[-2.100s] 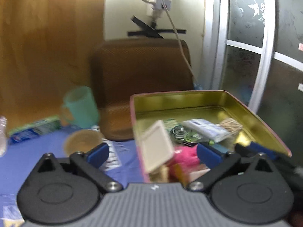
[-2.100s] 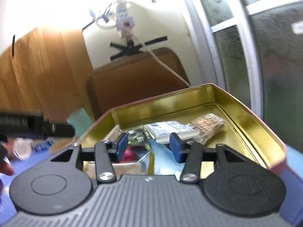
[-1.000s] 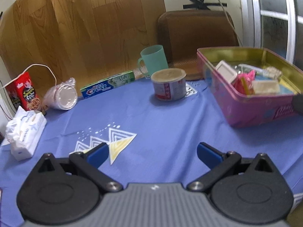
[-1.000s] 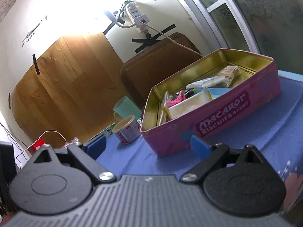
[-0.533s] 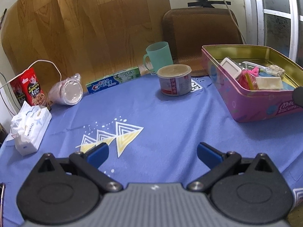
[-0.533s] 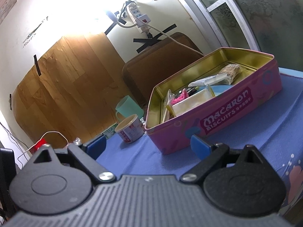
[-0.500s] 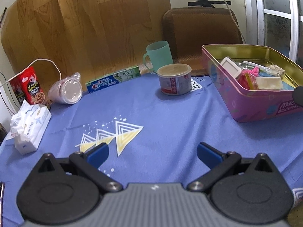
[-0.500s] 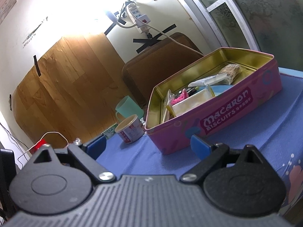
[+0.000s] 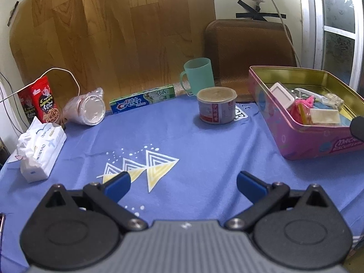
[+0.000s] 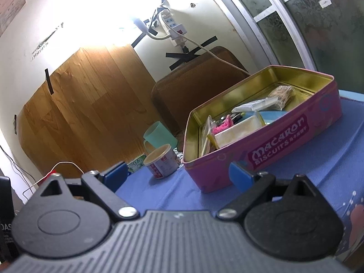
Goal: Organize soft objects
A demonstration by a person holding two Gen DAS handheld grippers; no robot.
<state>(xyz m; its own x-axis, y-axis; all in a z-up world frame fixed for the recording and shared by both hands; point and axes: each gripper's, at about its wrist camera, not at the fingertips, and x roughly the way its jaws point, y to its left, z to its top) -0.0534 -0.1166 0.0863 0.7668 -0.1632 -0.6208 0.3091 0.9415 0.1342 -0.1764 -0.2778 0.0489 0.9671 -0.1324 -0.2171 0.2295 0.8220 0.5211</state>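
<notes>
Soft items: a pink knitted piece (image 9: 306,104) lies inside the pink tin (image 9: 295,134), packed among a white flat box (image 9: 281,95), a cream packet (image 9: 324,116) and a bundle of sticks (image 10: 282,93); it sits well ahead and to the right of the left tongs, and ahead of the right tongs.
Tissue pack: a soft white pack (image 9: 38,147) lies on the blue cloth (image 9: 193,150), ahead and far to the left of the left tongs, well apart from the tin.
Left tongs: the left gripper (image 9: 182,183) hovers over the cloth with its blue-tipped jaws spread wide and nothing between them.
Right tongs: the right gripper (image 10: 177,175) is likewise spread wide and empty, low over the cloth, with the tin's lettered side just past its right finger.
Tin: open, no lid on it, gold inside, standing on the cloth at the right side of the table.
Can: a small lidded can (image 9: 217,108) stands ahead of the left tongs, between the tin and the toothpaste box (image 9: 143,99).
Mug: a green mug (image 9: 198,76) stands upright just behind the can.
Cup stack: plastic cups in a wrapper (image 9: 85,109) lie on their side, ahead and left of the left tongs.
Snack box: a red carton (image 9: 39,101) stands upright behind the tissue pack.
Backdrop: a wooden board (image 9: 113,34) and a brown chair back (image 9: 248,43) rise behind the table.
</notes>
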